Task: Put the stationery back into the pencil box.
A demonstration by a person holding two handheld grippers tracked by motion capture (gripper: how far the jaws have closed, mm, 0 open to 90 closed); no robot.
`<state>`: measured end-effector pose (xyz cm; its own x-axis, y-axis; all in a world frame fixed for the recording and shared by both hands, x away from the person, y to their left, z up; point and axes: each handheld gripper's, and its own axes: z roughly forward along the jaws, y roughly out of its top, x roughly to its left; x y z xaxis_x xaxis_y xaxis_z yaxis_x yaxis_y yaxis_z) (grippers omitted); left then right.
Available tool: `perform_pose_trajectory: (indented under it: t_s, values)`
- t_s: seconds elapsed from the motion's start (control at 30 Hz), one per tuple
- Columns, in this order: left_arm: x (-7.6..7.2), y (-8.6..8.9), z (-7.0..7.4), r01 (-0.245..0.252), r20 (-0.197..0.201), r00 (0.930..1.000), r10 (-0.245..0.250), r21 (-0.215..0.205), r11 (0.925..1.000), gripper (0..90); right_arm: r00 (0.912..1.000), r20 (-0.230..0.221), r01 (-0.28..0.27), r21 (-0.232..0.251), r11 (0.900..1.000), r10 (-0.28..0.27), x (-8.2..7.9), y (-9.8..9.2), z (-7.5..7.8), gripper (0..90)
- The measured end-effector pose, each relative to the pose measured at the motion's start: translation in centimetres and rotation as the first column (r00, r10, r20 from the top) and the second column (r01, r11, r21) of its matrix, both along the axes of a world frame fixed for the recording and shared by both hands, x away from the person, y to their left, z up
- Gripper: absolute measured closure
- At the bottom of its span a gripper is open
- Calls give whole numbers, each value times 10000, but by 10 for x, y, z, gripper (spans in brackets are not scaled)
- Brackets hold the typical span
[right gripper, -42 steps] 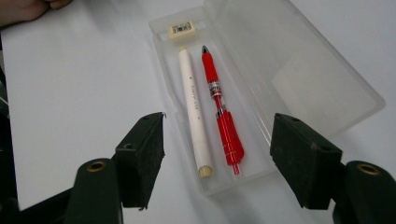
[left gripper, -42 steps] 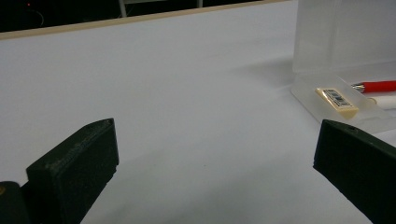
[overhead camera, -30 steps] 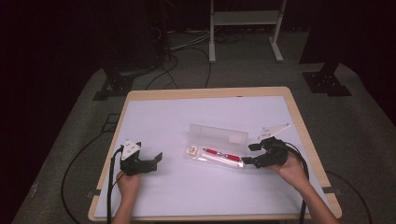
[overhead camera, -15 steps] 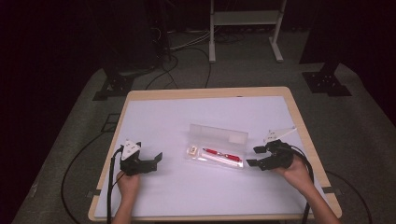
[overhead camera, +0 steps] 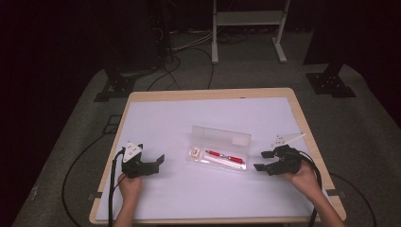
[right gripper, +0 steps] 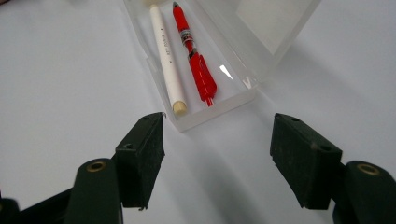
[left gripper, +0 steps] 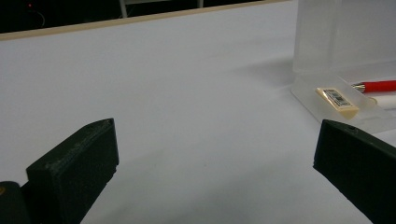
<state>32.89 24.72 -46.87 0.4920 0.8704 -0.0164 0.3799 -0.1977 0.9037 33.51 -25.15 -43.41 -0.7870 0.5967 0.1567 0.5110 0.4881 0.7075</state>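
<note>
A clear plastic pencil case [overhead camera: 220, 149] lies open mid-table, its lid [overhead camera: 222, 135] standing up behind the tray. Inside lie a red pen [overhead camera: 226, 156] [right gripper: 194, 56], a white pencil [right gripper: 167, 60] and a small eraser [overhead camera: 194, 152] [left gripper: 337, 99]. My right gripper [overhead camera: 262, 161] rests on the table just right of the case, open, nothing between its jaws, pointing at the case's near end [right gripper: 212, 112]. My left gripper [overhead camera: 158, 161] sits at the left, open and empty, a short way from the case [left gripper: 327, 65].
The white table surface [overhead camera: 198, 113] has a wooden rim [overhead camera: 213, 93]. Cables trail from both grippers off the near edge. Beyond the table are a dark floor, cables and a white stand [overhead camera: 248, 19].
My right gripper has drawn back to the right, away from the case's end, and sunk slightly toward the table. The left gripper and the case have stayed put.
</note>
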Motion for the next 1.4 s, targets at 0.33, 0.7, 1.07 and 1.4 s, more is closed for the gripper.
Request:
perform_pose_trajectory:
  t_s: [0.33,0.7,1.07,1.4]
  values:
    - [0,0,0,-5,8,10000,5,-13,10000,0,9995,-218,234,-6,9997,-234,-5,-9,-7,342]
    - [0,0,0,-11,-3,10000,11,7,10000,0,9977,-378,561,61,9984,-558,-10,-21,-16,341]
    - [0,0,0,-28,13,10000,28,6,10000,0,9944,-546,910,49,9958,-906,-18,-36,-26,341]
    - [-1,0,0,-48,38,10000,48,34,10000,0,9908,-683,1182,102,9929,-1172,-28,-49,-36,341]
